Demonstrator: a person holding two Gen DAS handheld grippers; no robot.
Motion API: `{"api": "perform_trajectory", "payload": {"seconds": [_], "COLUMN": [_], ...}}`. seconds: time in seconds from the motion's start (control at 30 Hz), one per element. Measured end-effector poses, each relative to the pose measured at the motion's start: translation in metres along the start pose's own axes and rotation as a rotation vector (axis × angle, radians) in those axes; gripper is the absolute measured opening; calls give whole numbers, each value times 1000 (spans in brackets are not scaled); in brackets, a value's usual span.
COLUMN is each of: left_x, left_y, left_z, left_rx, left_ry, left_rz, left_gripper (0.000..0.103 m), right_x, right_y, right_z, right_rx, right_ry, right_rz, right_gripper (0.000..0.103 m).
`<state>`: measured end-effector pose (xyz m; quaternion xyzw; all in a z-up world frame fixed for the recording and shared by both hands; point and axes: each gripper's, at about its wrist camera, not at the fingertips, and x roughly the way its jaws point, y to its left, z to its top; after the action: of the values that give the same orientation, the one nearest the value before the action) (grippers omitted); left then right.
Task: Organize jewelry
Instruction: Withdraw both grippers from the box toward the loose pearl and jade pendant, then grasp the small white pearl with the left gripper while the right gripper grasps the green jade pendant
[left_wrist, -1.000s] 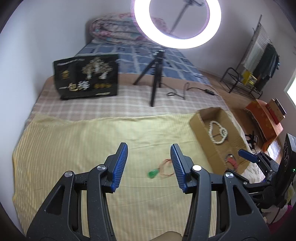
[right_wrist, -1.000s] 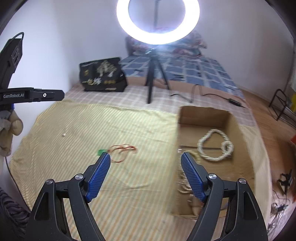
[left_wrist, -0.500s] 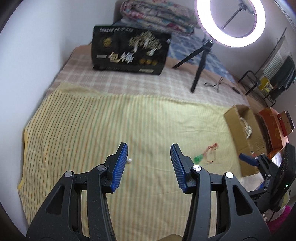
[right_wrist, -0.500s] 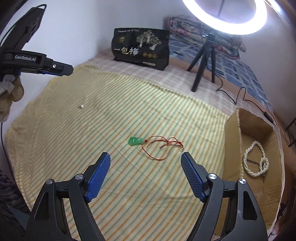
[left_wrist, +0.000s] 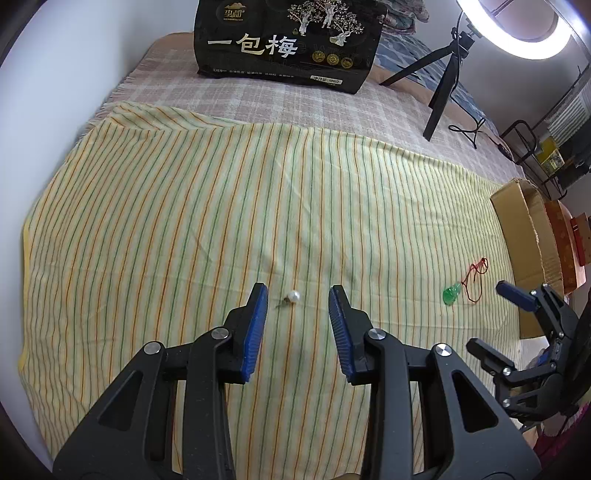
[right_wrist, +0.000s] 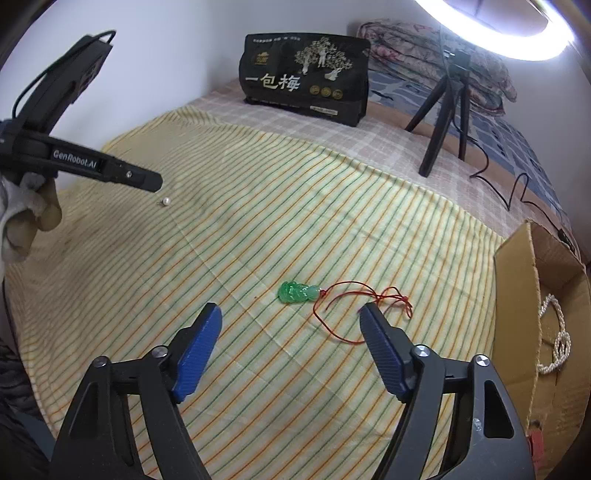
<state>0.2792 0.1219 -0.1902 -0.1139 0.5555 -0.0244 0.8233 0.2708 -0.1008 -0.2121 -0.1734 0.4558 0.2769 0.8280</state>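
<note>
**Striped cloth, two pieces loose**

Yellow striped cloth (left_wrist: 184, 206) covers the bed, a black snack bag (left_wrist: 288, 40) at the far end. Left tool (left_wrist: 297, 297) hangs released, its blue fingers spread, a pearl earring (left_wrist: 293, 295) lying on the cloth between the tips. Right tool (right_wrist: 291, 314) gapes wide too, just short of the green pendant (right_wrist: 297, 292) and its red cord (right_wrist: 354, 306). Far right, a cardboard box (right_wrist: 517, 288) holds a pearl necklace (right_wrist: 557, 332).
</note>
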Motion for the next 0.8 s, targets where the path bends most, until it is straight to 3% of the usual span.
{"api": "perform_trajectory", "payload": {"seconds": [0.17, 0.23, 0.8], "left_x": [8, 13, 25], "left_y": [-1, 0, -3], "left_z": [3, 2, 3], "left_rx": [17, 19, 32], "left_ry": [12, 26, 50], "left_rz": [18, 22, 23], "left_gripper": [31, 29, 29], "right_x": [12, 17, 39], "right_y": [3, 2, -1], "right_z": [2, 3, 8], "right_rx": [-15, -12, 18], "right_ry": [24, 34, 60], "right_rz": [-9, -3, -9], "right_gripper": [69, 63, 48]}}
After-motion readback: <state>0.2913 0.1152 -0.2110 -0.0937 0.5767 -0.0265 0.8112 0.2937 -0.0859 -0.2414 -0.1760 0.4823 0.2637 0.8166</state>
